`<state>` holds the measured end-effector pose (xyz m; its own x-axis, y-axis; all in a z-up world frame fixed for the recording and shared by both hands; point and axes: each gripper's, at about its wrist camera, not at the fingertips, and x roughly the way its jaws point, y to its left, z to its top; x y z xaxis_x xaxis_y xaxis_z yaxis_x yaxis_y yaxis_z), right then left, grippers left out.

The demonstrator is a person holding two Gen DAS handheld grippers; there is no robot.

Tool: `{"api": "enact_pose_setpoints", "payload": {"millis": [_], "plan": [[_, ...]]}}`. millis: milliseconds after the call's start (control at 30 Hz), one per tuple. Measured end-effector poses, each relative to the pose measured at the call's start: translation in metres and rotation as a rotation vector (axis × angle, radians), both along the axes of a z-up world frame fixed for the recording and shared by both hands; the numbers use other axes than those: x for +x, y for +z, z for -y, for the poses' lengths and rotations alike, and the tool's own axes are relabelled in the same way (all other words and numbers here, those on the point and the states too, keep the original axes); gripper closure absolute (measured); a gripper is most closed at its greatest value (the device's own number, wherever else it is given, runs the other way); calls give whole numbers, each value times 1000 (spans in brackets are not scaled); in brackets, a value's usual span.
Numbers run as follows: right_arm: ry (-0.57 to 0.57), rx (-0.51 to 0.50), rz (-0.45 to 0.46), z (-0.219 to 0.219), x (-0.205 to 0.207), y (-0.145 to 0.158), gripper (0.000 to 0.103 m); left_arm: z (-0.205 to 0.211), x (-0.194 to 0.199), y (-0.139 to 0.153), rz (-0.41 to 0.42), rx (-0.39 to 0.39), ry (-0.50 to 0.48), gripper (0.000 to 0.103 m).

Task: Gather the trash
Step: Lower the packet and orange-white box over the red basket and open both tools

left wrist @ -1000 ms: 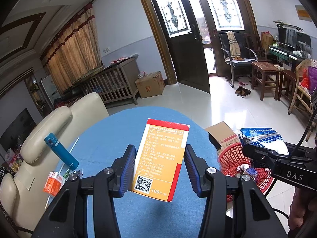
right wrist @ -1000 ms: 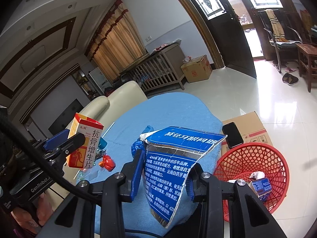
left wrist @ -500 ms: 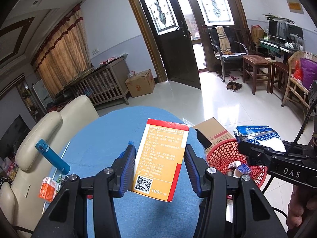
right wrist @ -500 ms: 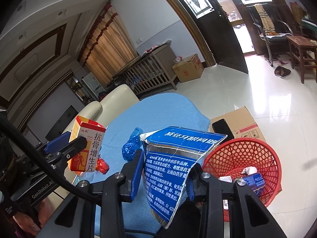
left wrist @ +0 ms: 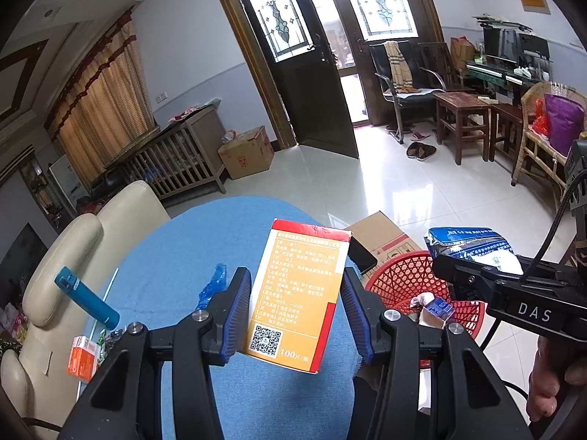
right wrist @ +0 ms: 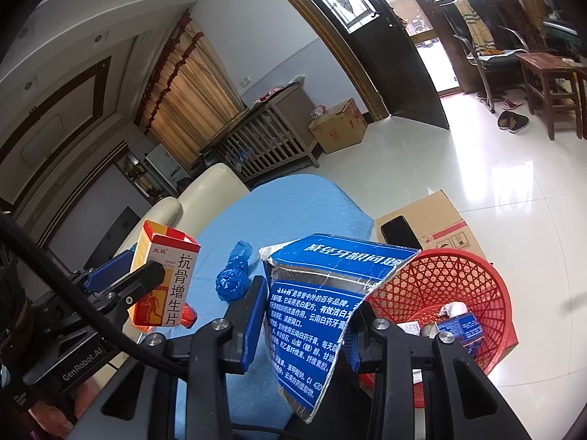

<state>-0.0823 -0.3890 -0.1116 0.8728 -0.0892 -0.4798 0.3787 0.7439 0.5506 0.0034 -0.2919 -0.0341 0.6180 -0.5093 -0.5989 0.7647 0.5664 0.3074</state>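
My left gripper (left wrist: 297, 311) is shut on an orange and red medicine box (left wrist: 299, 293), held upright above the blue table (left wrist: 176, 256). That same box (right wrist: 165, 278) shows at the left of the right wrist view. My right gripper (right wrist: 304, 319) is shut on a torn blue and silver toothpaste carton (right wrist: 323, 308), also seen in the left wrist view as the carton (left wrist: 473, 245). A red mesh basket (right wrist: 440, 278) with several scraps inside stands on the floor to the right of the table, just right of both grippers; the basket (left wrist: 407, 282) lies below the right gripper.
On the table lie a crumpled blue plastic bag (right wrist: 233, 275), a teal tube (left wrist: 86, 297), a small orange box (left wrist: 82, 357) and a white straw. A cardboard box (right wrist: 433, 223) with a black phone (right wrist: 398, 233) on it sits behind the basket. A cream sofa (left wrist: 73, 249) borders the table's left.
Both grippers have drifted to the right with their boxes, and the red basket now sits closer beneath them. The grips have not altered.
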Motion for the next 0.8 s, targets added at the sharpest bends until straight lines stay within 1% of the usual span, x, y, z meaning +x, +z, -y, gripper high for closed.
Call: {"api": "enact_pose_setpoints", "payload": {"millis": [467,800], "plan": [[-32,22,-5,7,-10,-3,64,11,-8,-7,-16,24,-36,51],[-49,52,-29,12,-9,-9,64,19,-11,-14,-36,45,-50,51]]}}
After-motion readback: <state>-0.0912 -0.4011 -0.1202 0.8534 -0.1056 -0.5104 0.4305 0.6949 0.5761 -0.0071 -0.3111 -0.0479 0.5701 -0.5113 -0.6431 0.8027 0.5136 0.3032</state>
